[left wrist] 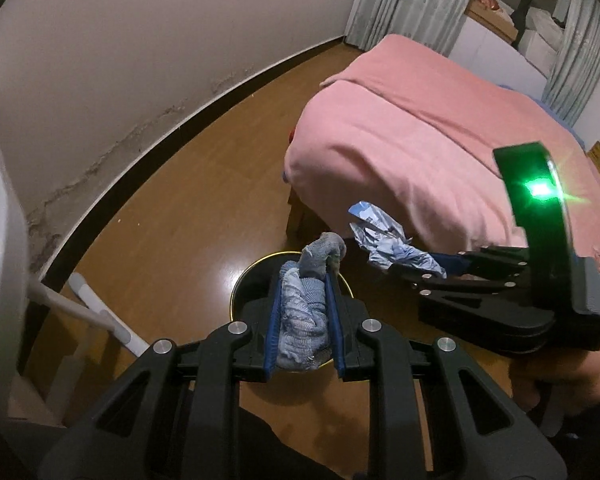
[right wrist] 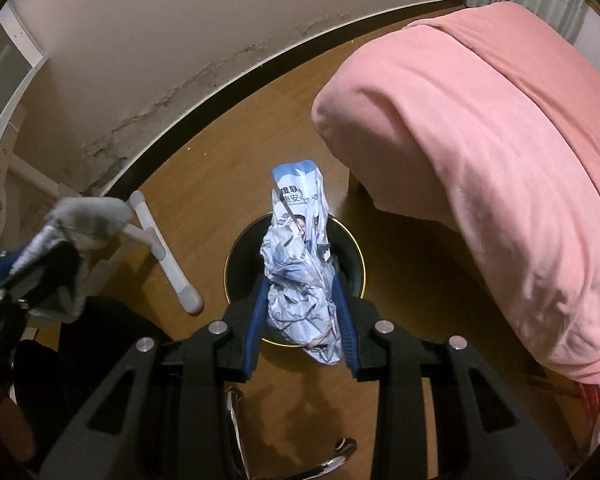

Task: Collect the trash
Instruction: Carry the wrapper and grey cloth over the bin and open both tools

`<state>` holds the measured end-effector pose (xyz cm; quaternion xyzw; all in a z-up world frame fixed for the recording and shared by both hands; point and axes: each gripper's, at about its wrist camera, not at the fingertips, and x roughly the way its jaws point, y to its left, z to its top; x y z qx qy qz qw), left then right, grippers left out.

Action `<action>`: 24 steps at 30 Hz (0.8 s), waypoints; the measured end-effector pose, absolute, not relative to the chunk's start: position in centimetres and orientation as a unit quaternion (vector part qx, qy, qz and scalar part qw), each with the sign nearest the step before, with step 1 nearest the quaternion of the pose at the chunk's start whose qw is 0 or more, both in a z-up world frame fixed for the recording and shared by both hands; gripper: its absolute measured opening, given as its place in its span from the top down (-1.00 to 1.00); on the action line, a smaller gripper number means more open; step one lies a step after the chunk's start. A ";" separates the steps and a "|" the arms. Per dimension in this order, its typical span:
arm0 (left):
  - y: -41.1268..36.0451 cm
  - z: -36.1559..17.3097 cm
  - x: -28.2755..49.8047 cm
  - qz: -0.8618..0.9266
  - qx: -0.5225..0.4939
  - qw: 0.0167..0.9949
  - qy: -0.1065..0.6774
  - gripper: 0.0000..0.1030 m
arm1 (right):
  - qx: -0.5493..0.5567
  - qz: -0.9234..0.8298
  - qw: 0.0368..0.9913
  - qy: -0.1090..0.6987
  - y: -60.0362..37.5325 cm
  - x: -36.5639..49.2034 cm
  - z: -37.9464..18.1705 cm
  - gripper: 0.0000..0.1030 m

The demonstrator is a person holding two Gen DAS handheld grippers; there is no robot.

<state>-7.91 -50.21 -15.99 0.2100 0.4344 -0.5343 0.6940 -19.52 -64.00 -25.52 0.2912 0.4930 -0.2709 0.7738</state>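
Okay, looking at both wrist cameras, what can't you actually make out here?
- Inside of the black bin: both views, hidden by the blue sock and the crumpled wrapper held over it.
- Wrapper's print: right wrist view, creased and too small to read.
- Left gripper: right wrist view, blurred and cut off by the left edge.
- Under the pink blanket: both views, covered.

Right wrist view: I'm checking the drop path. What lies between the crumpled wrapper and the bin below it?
Nothing: the right gripper holds the crumpled wrapper directly over the open black bin, with no obstruction.

Pink-covered bed (left wrist: 420,128) on wooden floor (left wrist: 188,184) beside stained wall (left wrist: 120,60).
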 end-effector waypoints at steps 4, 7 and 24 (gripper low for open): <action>-50.6 -16.5 -8.0 -0.534 0.212 0.692 0.437 0.61 | 0.292 -0.269 0.773 0.495 -64.2 -19.4 -25.7 0.36; -51.3 -16.4 -7.8 -0.533 0.211 0.692 0.439 0.61 | 0.294 -0.268 0.772 0.496 -64.1 -19.2 -25.5 0.36; -51.4 -17.0 -7.9 -0.526 0.208 0.690 0.451 0.61 | 0.304 -0.293 0.781 0.460 -64.6 -19.4 -24.3 -0.19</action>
